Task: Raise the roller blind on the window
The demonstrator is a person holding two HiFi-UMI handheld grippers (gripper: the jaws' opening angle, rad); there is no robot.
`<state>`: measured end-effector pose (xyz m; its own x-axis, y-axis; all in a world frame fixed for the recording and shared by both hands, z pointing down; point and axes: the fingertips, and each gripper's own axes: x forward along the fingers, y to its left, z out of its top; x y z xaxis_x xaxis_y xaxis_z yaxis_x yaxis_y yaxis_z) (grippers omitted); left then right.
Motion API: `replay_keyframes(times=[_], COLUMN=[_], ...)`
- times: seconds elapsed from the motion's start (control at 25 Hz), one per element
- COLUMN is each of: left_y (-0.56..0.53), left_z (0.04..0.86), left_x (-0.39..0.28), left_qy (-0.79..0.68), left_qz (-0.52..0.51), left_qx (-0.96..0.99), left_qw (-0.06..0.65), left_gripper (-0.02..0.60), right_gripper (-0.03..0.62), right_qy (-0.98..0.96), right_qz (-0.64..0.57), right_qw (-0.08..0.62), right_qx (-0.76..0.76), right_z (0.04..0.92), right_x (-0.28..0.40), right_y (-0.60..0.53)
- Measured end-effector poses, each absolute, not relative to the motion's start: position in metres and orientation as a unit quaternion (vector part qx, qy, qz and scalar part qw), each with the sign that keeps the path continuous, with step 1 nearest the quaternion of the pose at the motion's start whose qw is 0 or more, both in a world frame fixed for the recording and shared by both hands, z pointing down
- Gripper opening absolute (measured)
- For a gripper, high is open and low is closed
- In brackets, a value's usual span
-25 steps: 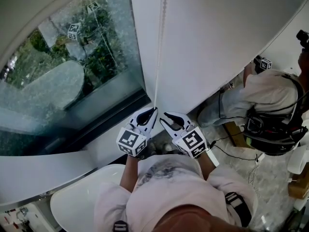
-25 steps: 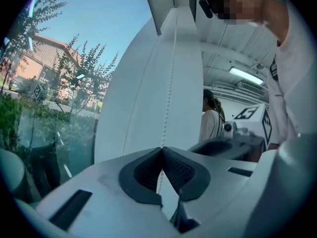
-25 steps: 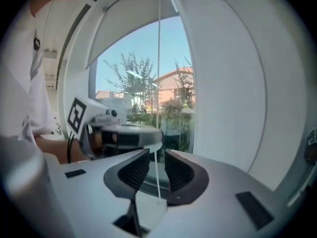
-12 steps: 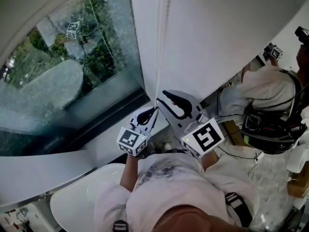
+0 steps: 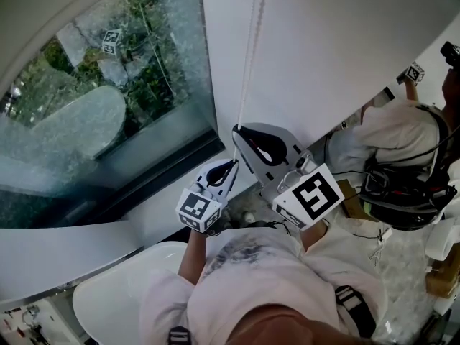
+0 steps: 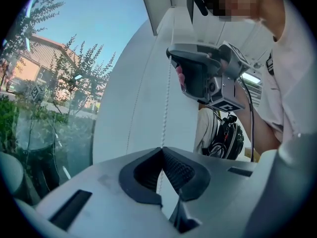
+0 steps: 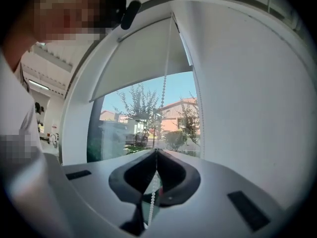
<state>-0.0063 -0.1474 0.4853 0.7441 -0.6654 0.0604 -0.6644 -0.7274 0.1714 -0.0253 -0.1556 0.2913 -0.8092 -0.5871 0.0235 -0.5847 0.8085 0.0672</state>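
Observation:
A white bead chain [image 5: 250,56] hangs down beside the window glass [image 5: 108,85]. My left gripper [image 5: 231,164] is shut on the chain low down, and the chain [image 6: 165,103] runs straight up from its closed tips [image 6: 161,150]. Just above it, my right gripper [image 5: 237,130] is also shut on the same chain; beads [image 7: 163,90] drop into its closed jaws [image 7: 156,151] and show through the gap behind them. The white roller blind [image 7: 143,58] covers the upper part of the window. The right gripper [image 6: 198,73] appears high in the left gripper view.
A white wall panel [image 5: 345,49] stands right of the chain. Another person [image 5: 402,149] with a dark backpack is at the right. A white rounded surface [image 5: 122,300] lies below left, near the sill. Houses and trees show through the glass.
The right gripper has risen from beside the left gripper to a spot above it on the chain. The left gripper has stayed in place, shut on the chain.

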Motion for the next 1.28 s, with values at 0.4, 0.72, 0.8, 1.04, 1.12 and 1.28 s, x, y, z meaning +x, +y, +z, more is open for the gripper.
replay_keyframes(times=[0.4, 0.72, 0.8, 1.04, 1.12, 1.28], left_y=[-0.139, -0.146, -0.148, -0.151, -0.151, -0.149], left_z=[0.507, 0.543, 0.553, 0.589, 0.599, 0.615], left_x=[-0.004, -0.001, -0.002, -0.001, 0.000, 0.000], left_qy=[-0.361, -0.362, -0.364, -0.366, -0.365, -0.365], left_qz=[0.006, 0.020, 0.024, 0.041, 0.049, 0.060], left_qx=[0.926, 0.922, 0.920, 0.916, 0.915, 0.912], left_qw=[0.113, 0.135, 0.142, 0.159, 0.163, 0.176], left_gripper=[0.008, 0.008, 0.008, 0.008, 0.008, 0.008], right_gripper=[0.061, 0.061, 0.061, 0.061, 0.061, 0.061], right_qy=[-0.952, -0.948, -0.949, -0.949, -0.948, -0.946], right_qz=[-0.010, -0.019, -0.016, 0.001, 0.004, 0.013], right_qw=[0.022, 0.039, 0.045, 0.061, 0.068, 0.087], right_qx=[0.305, 0.314, 0.313, 0.310, 0.310, 0.312], right_z=[0.313, 0.348, 0.357, 0.394, 0.403, 0.418], right_x=[-0.022, -0.020, -0.021, -0.021, -0.021, -0.020], right_y=[-0.144, -0.151, -0.152, -0.155, -0.155, -0.156])
